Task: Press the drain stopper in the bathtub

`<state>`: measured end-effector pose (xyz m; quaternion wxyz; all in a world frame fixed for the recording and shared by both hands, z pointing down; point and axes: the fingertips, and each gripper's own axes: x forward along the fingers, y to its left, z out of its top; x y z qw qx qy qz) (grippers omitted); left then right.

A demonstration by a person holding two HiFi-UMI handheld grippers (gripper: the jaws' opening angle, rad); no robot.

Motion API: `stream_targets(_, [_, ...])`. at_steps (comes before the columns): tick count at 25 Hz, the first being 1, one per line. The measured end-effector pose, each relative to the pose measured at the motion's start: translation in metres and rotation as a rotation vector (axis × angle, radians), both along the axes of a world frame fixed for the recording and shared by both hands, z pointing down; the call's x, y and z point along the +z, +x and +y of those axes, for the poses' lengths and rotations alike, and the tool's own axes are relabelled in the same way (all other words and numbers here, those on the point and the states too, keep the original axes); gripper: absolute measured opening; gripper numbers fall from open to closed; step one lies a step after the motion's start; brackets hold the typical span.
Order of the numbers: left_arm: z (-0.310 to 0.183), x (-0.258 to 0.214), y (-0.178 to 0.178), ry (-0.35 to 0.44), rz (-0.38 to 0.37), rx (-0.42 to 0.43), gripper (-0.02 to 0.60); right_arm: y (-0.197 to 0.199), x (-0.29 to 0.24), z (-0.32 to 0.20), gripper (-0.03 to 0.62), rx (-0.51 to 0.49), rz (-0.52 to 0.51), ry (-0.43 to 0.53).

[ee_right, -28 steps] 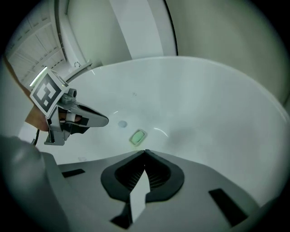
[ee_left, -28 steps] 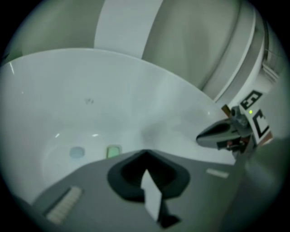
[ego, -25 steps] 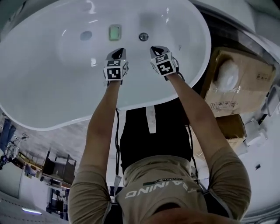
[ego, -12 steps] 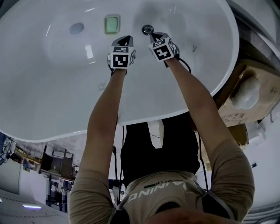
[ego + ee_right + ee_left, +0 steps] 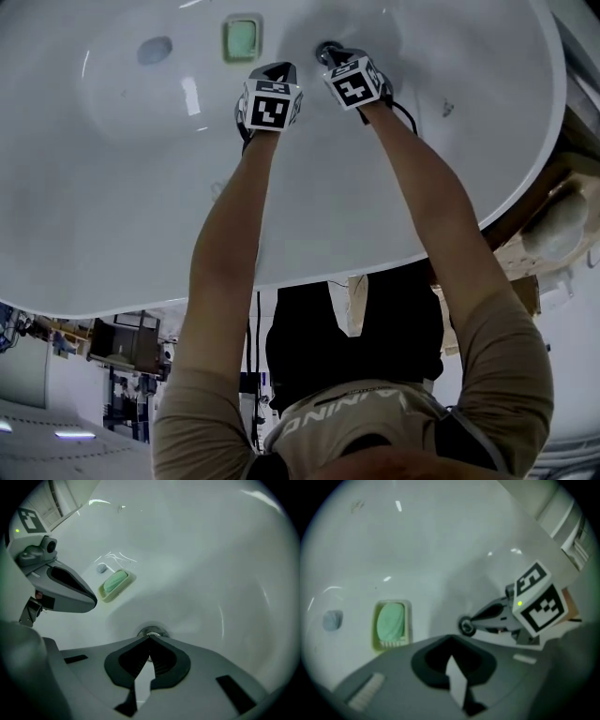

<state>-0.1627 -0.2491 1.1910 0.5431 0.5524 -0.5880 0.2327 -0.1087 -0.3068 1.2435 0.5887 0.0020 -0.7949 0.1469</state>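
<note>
The right gripper (image 5: pixel 150 641), jaws closed tip to tip on nothing, points its joined tips at the drain stopper (image 5: pixel 151 632) on the far floor of the bathtub (image 5: pixel 112 187), with the right arm stretched forward and nearly straight. The left gripper (image 5: pixel 450 641), likewise closed and empty, hangs just left of it on an equally extended arm. A soap dish (image 5: pixel 242 37) lies left of the stopper.

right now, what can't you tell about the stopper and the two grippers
- Right gripper view: the right gripper, fingers shut, covers the drain stopper's near edge; contact unclear.
- Head view: the same gripper hides most of the stopper.
- Left gripper view: stopper raised or pressed, too blurred to tell.
- Grey disc: too small to identify.
</note>
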Motion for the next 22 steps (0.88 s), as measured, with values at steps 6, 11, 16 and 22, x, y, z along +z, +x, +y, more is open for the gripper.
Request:
stream_targets(6, [0.012,0.015,0.002,-0.03,0.012,-0.003,0.002,-0.005,0.009,0.003,0.009,0.011,0.013,-0.012])
stream_targets(11, [0.015,0.018,0.002,-0.031,0.006,0.039,0.002,0.0,0.02,0.004,0.009,0.03,0.054,-0.005])
stream_targets(16, [0.015,0.022,0.004,-0.025,-0.012,0.106,0.002,-0.001,0.021,0.002,0.009,0.107,0.057,-0.012])
stream_targets(22, [0.013,0.027,0.007,-0.02,0.016,0.083,0.002,-0.005,0.021,-0.002,0.009,0.121,0.093,-0.012])
